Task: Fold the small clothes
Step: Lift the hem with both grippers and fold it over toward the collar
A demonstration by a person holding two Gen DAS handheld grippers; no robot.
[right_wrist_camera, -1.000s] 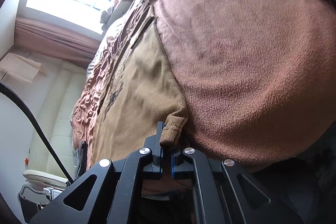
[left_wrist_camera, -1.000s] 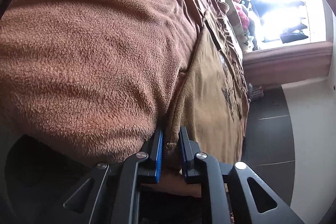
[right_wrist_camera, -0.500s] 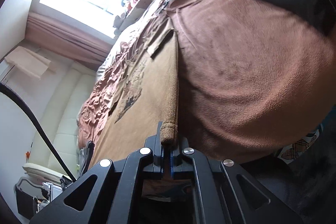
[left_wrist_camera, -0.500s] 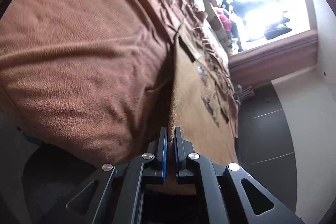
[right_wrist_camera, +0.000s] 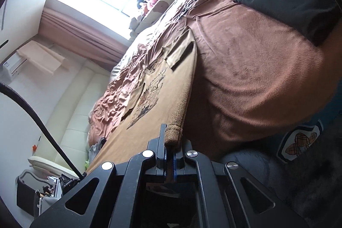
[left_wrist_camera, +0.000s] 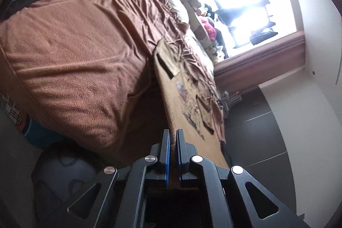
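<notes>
over the bed, both grippers pinch one tan shirt

over the brown blanket [left_wrist_camera: 81, 61], the left gripper [left_wrist_camera: 173, 140] and right gripper [right_wrist_camera: 170, 142] each have fingers clenched on the hem of the tan shirt [right_wrist_camera: 154, 116], stretched taut above the bed, print facing up.

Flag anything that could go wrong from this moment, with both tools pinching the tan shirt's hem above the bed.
1. The right tool grips only the rolled hem corner of the tan shirt; it may slip out under tension.
2. The left tool holds a thin edge, so uneven pulling could skew the fold.
3. A sleeve looks flipped over the shirt; it may get folded in crooked.
</notes>
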